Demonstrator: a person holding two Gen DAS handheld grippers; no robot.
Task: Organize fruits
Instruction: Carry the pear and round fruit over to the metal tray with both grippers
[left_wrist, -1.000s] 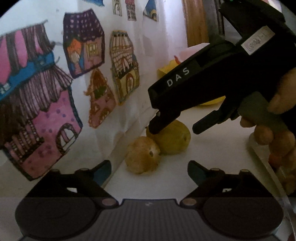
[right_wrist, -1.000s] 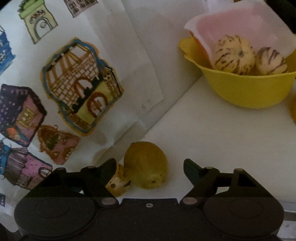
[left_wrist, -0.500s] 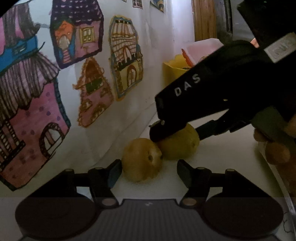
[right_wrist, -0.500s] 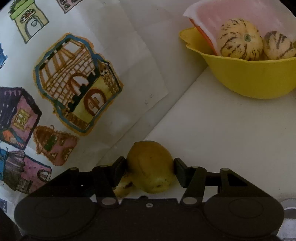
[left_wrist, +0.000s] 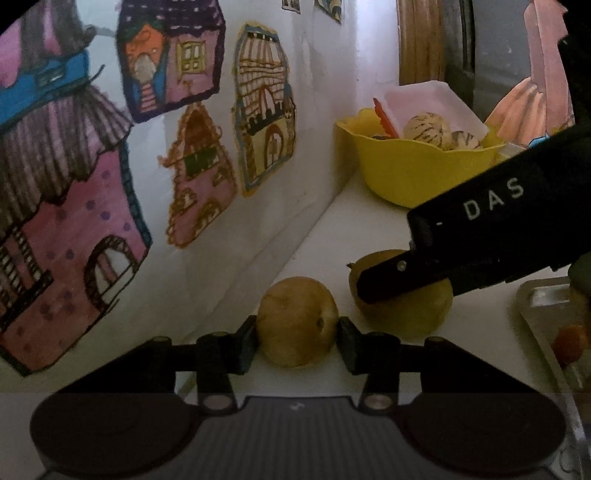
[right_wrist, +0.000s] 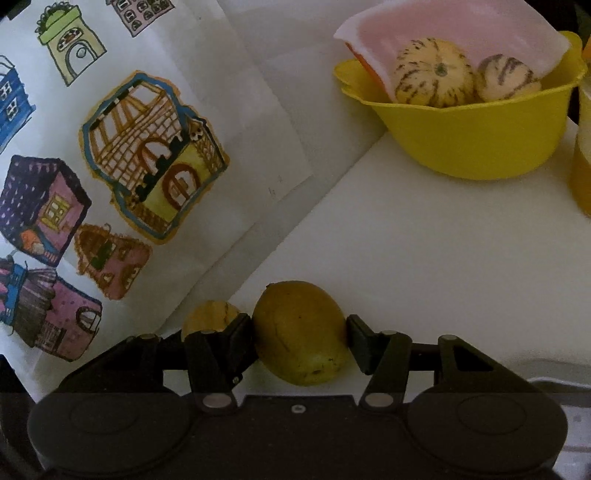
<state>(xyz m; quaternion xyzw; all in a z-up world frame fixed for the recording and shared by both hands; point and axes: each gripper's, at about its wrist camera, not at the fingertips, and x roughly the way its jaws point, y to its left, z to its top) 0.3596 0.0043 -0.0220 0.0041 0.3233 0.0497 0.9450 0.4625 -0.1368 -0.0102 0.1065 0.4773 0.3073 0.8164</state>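
A round brownish-yellow fruit (left_wrist: 297, 320) sits on the white counter by the wall, and my left gripper (left_wrist: 297, 328) is shut on it, a pad against each side. Right of it lies a larger yellow-green fruit (left_wrist: 413, 310), partly hidden by the black body of the right gripper. In the right wrist view that yellow-green fruit (right_wrist: 301, 332) fills the space between the fingers and my right gripper (right_wrist: 301, 338) is shut on it. The brownish fruit (right_wrist: 208, 315) peeks out behind the right gripper's left finger.
A yellow bowl (right_wrist: 476, 136) holding two striped pale fruits (right_wrist: 432, 77) and a pink-white tray stands at the back by the wall. A metal tray (left_wrist: 543, 314) with more fruit lies at the right edge. Painted house drawings (left_wrist: 262, 122) cover the wall on the left.
Both grippers moved forward and closed: the left one onto the brownish fruit, the right one onto the yellow-green fruit. The two fruits now sit slightly apart.
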